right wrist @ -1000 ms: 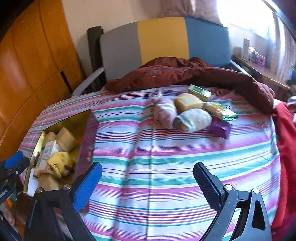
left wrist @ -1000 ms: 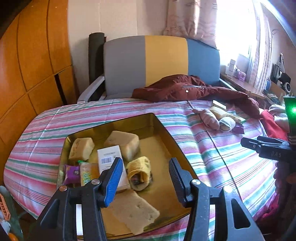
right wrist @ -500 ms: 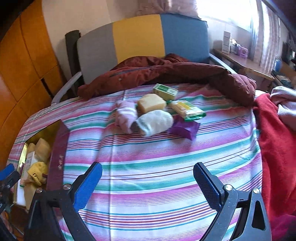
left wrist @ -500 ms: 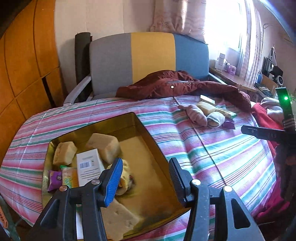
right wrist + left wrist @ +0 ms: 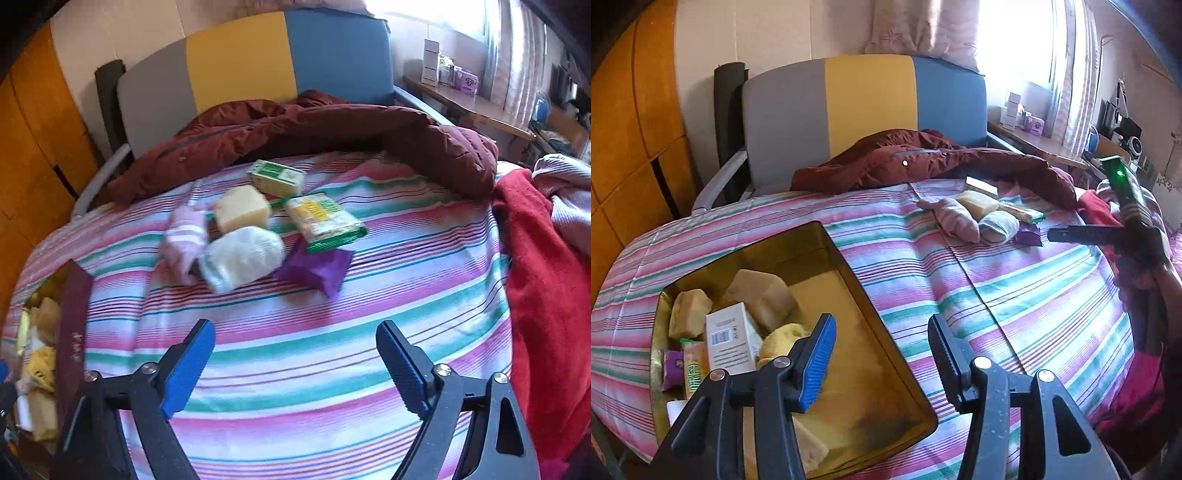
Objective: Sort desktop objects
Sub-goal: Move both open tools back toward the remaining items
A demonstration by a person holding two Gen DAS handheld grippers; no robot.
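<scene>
— How far are we with the sorting?

— I judge about half. In the left wrist view the gold tray (image 5: 849, 258) fills the lower left of the frame, and it already holds some things: two sponge blocks (image 5: 764, 295), a white box with a barcode (image 5: 729, 343), a yellow rolled cloth (image 5: 783, 336), and small snack packets (image 5: 683, 365) at the far left edge. One more pale piece lies at the bottom, partly hidden behind my left claw (image 5: 879, 360).

— And what is left?

— A small heap in the upper middle of the right wrist view. I count six things: a pink sock (image 5: 184, 236), a white sock (image 5: 243, 256), a yellow sponge (image 5: 242, 210), a green box (image 5: 277, 179), a green and yellow packet (image 5: 321, 218) and a purple packet (image 5: 314, 269). They touch each other, and they are well apart from the tray.

— The claws?

— Both are spread wide and hold nothing. The left one hangs over the right edge of the tray. The right claw (image 5: 295, 365) is over the bare striped cover (image 5: 295, 332), at the bottom of its frame, pointing toward the heap. I think it should take the next thing, maybe the white sock, which is nearest.

— Any trouble?

— The picture there is a little blurred, so I cannot read the packets.
</scene>
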